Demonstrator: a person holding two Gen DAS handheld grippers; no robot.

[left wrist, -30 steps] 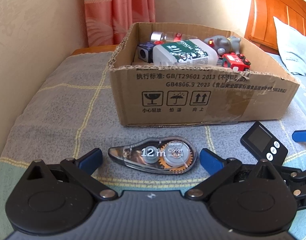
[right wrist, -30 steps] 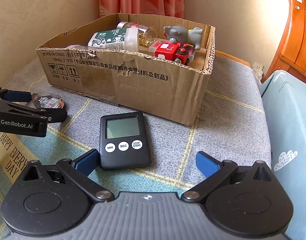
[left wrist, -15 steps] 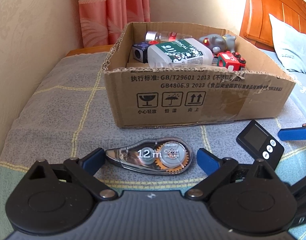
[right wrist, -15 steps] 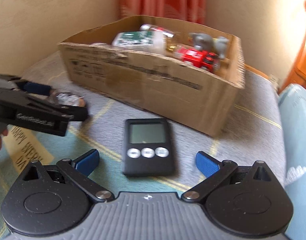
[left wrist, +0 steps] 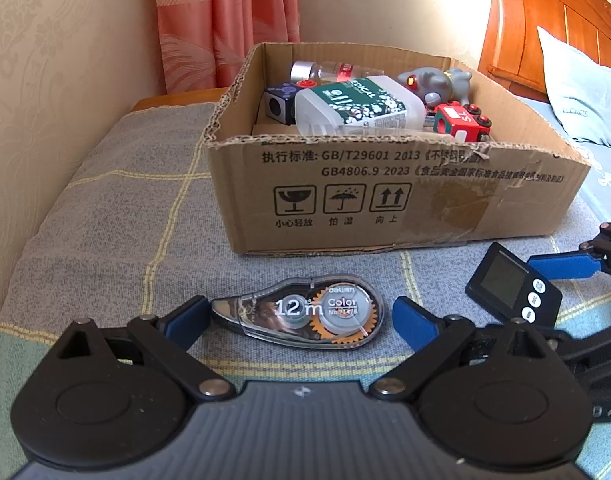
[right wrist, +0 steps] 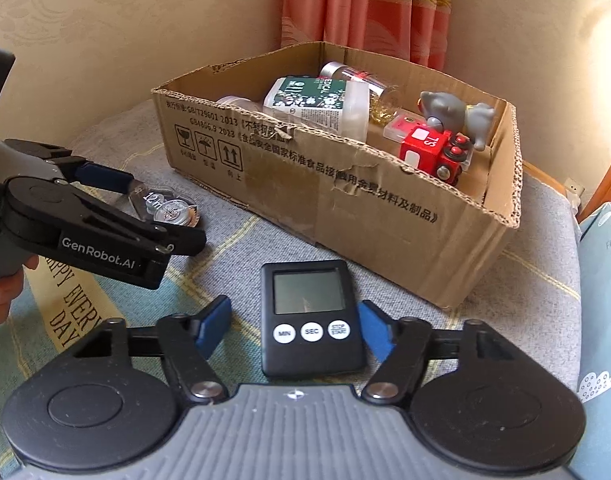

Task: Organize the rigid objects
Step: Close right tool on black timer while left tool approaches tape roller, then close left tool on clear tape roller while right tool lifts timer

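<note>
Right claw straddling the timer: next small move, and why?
Probably finish closing the right claw, then lift. Its jaws have just been closing around the flat black digital timer, but the blue pads still show gaps, and the open cardboard box sits just behind.

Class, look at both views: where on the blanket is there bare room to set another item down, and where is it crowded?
Free: the grey blanket left of the cardboard box, toward the wall, and the patch right of the timer below the box corner. Crowded: the strip in front of the box, holding the correction tape, timer and both tongs; the box interior is nearly full.
</note>
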